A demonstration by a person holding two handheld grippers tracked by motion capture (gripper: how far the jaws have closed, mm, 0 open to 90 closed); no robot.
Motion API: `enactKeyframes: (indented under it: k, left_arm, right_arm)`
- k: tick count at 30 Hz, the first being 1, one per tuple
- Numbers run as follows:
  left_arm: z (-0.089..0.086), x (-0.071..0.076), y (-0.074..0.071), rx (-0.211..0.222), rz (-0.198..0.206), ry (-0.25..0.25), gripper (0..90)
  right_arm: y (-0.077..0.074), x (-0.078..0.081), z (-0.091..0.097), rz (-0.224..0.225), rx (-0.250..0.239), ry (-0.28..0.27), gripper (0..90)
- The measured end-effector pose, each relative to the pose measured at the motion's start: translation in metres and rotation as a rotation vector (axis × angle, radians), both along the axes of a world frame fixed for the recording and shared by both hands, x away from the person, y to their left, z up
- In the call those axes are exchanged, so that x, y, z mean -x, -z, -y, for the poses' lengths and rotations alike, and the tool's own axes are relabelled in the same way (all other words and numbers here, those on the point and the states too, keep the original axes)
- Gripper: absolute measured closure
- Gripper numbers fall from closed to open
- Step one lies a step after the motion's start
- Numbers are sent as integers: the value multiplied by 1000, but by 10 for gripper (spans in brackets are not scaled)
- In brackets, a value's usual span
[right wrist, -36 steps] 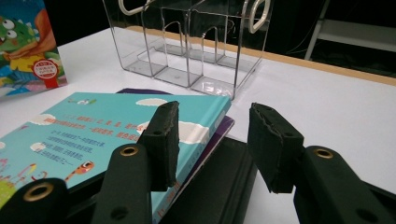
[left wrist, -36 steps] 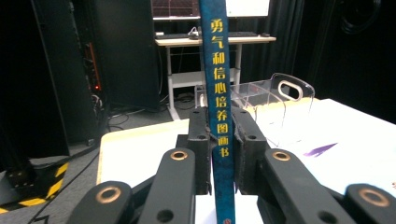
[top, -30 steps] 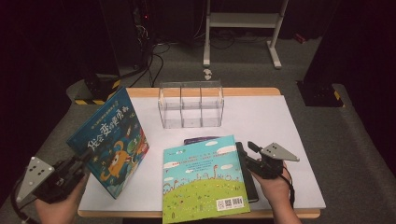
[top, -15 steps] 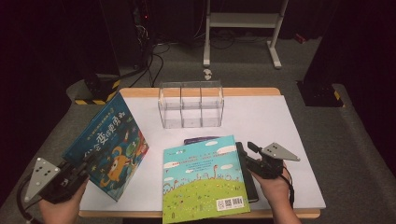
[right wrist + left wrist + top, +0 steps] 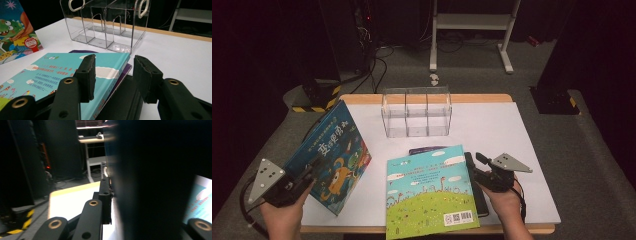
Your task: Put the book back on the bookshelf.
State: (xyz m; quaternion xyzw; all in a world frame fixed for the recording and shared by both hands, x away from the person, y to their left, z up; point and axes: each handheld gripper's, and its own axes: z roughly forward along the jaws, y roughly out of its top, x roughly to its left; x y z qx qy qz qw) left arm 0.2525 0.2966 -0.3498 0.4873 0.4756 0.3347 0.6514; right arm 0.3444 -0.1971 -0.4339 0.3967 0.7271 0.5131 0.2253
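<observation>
Left claw (image 5: 309,172) clamped on my blue book (image 5: 332,155), tilted at 9 o'clock | right claw (image 5: 482,167) apart beside stack (image 5: 429,192) | worktop (image 5: 512,130)

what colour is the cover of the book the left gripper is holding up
Dark blue cover with a green and orange monster; clearest in the high view, held by the left gripper.

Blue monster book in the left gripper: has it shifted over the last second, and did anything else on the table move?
Barely. The blue monster book stays tilted up off the table, clamped in the left gripper; hand and book drifted slightly toward the person. The right gripper kept still, jaws apart beside the green-and-blue book, which still lies flat on a purple book. The clear organizer has not moved.
</observation>
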Motion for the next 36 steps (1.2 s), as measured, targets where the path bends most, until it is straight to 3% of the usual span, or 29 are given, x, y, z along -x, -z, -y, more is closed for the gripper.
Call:
enactKeyframes:
  k: [3,10,17,23,26,36]
  left_arm:
    - [2,-2,-2,25,-17,30,815]
    - [16,-14,-12,2,-4,23,830]
    - [26,-36,-24,29,-3,58,831]
    - [41,-57,-32,15,12,62,831]
    - [46,-66,-34,39,24,67,831]
    - [67,-95,-35,68,51,39,831]
  right_arm:
    - [0,0,1,1,-7,-2,526]
    - [-3,0,4,0,-30,0,527]
    - [-4,1,7,3,-43,2,528]
    - [-5,1,10,1,-51,7,529]
    - [-5,1,11,1,-53,8,530]
    - [-5,1,16,3,-65,12,531]
